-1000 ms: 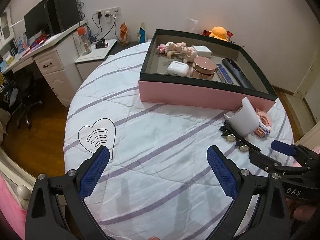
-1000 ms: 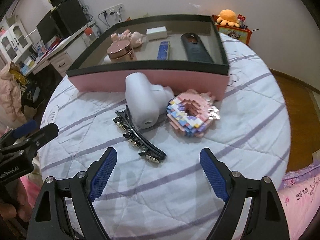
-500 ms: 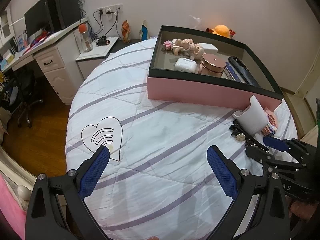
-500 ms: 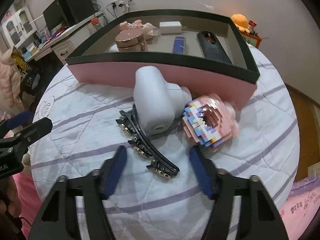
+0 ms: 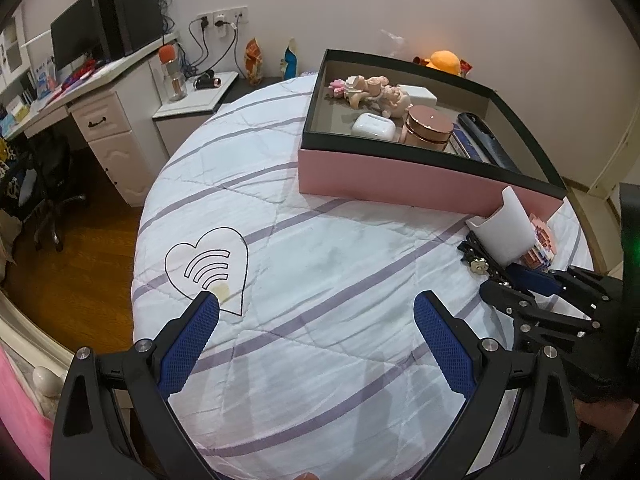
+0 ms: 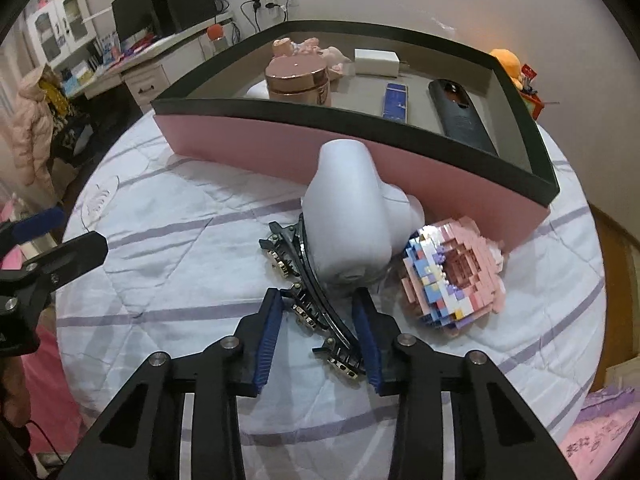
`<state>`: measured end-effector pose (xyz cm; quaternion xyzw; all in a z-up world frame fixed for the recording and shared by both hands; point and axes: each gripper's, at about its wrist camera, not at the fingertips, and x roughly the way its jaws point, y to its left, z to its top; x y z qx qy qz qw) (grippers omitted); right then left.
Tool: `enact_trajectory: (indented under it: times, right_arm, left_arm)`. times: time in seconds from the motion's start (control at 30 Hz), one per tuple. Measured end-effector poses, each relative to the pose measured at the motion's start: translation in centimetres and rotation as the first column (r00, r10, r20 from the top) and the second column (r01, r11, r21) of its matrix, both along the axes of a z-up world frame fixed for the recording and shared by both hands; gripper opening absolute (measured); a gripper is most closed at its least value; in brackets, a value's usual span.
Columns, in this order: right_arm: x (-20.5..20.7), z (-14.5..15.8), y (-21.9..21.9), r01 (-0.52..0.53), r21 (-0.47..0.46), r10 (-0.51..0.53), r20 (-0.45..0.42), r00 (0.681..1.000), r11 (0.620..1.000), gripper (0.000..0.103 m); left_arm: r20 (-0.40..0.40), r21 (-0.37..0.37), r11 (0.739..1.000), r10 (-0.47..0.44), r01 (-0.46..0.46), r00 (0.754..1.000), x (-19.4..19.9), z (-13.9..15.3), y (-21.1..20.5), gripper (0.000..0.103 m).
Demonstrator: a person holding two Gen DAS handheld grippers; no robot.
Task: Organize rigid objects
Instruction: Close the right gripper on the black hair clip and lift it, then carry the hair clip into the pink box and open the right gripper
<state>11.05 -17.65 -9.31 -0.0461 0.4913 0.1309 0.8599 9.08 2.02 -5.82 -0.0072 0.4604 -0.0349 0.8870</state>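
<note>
A black hair clip (image 6: pixel 310 280) with gold studs lies on the striped quilt beside a white hair-dryer-shaped object (image 6: pixel 348 216) and a pink brick donut (image 6: pixel 456 276). My right gripper (image 6: pixel 318 322) straddles the near end of the clip with its jaws narrowed around it; whether the pads touch it I cannot tell. It also shows in the left wrist view (image 5: pixel 520 284). My left gripper (image 5: pixel 316 344) is wide open and empty above bare quilt. The pink box (image 6: pixel 280 148) with a black rim holds a rose-gold jar (image 6: pixel 298 82), a remote (image 6: pixel 460 118) and other small items.
The round bed's edge (image 5: pixel 138 264) drops to wooden floor on the left. A white desk (image 5: pixel 104 116) with monitors stands at far left. The box (image 5: pixel 400 180) sits at the back of the bed, right behind the white object.
My right gripper moved forward and down over the hair clip and its jaws narrowed around it. My left gripper drew back slightly and stayed open.
</note>
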Motion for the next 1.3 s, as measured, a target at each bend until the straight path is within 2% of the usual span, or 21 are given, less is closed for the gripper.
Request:
enact_trajectory:
  times: [0.13,0.17,0.57,0.77,0.87,1.07,1.3]
  right_arm:
    - [-0.5,0.1,0.5,-0.01,-0.014,0.01,0.013,1.0,1.0,0.024]
    - [-0.7,0.2,0.5,-0.015,-0.007,0.015,0.008,1.0,1.0,0.017]
    - [-2.7,1.2,0.0,-0.035,0.126,0.037,-0.016,0.999,0.991,0.017]
    - [-3.3,4.2,-0.4,-0.052,0.192,0.045,0.037,0.998,0.98,0.017]
    - [-3.2,6.2,-0.7,-0.057,0.207,0.041,0.083,0.996,0.977,0.017]
    - [-0.1,9.4,-2.0,-0.044,0.205,0.012,0.155,0.988,0.978,0.017]
    - [6.6,8.8,-3.1,0.002,0.206,-0.029,0.129,0.991,0.979,0.017]
  left_arm:
    - [0.001,0.0,1.0,0.0,0.0,1.0,-0.1,0.1,-0.1,0.099]
    - [0.0,0.0,1.0,-0.001,0.001,1.0,-0.1,0.1,-0.1,0.099]
    - [0.015,0.007,1.0,-0.005,0.005,1.0,-0.6,0.6,-0.7,0.099]
    - [0.035,-0.003,1.0,-0.002,0.002,0.999,-0.4,1.7,-0.5,0.099]
    - [0.071,-0.004,1.0,-0.002,0.003,0.998,0.5,3.0,-0.5,0.099]
    - [0.128,-0.001,1.0,-0.003,0.003,0.992,3.5,4.8,-0.8,0.099]
    - [0.151,0.005,1.0,0.008,-0.009,0.989,8.7,4.9,-1.2,0.099]
